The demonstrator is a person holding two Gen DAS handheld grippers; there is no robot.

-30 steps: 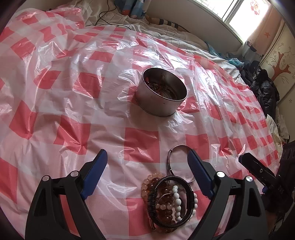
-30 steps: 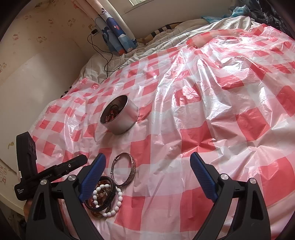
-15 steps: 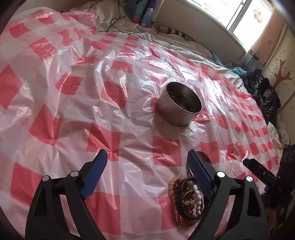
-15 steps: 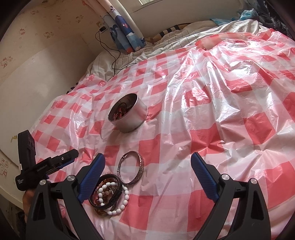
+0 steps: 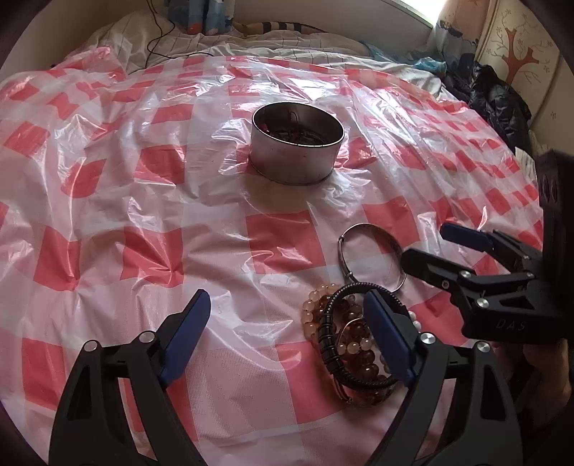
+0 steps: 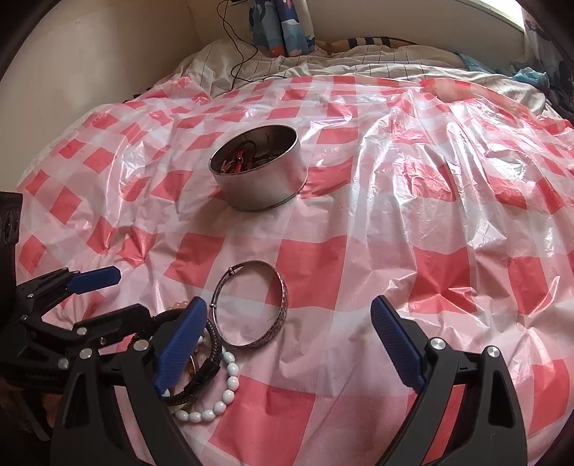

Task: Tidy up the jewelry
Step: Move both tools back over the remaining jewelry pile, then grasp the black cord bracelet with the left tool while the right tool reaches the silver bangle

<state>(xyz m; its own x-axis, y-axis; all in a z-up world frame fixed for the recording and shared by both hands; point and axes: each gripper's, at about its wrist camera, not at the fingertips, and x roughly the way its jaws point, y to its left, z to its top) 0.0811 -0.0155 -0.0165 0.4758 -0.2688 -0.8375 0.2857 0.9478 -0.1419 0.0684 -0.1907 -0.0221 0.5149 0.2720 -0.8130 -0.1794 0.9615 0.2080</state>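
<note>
A round metal tin (image 5: 296,143) (image 6: 258,168) with jewelry inside stands mid-bed on the red-checked plastic sheet (image 5: 143,222). Nearer lies a silver bangle (image 5: 369,251) (image 6: 254,304). Beside it is a heap of bead bracelets (image 5: 337,322) with a black braided one (image 6: 211,358) and a white bead string (image 6: 222,394). My left gripper (image 5: 285,301) (image 6: 127,294) hovers with its jaws closing over bare sheet, its right finger above the heap. My right gripper (image 6: 288,306) (image 5: 428,243) is closing too, the bangle lying below between its fingers, untouched.
Striped bedding (image 6: 323,64) and a black cable (image 6: 236,46) lie past the sheet's far edge. A blue patterned curtain (image 6: 283,25) hangs at the wall. Dark clothes (image 5: 495,96) are piled at the right. The sheet is wrinkled, with wide bare squares around the tin.
Both grippers have rolled, so the bed now looks level. The right gripper has come closer to the bangle and heap. Both pairs of jaws stand slightly narrower.
</note>
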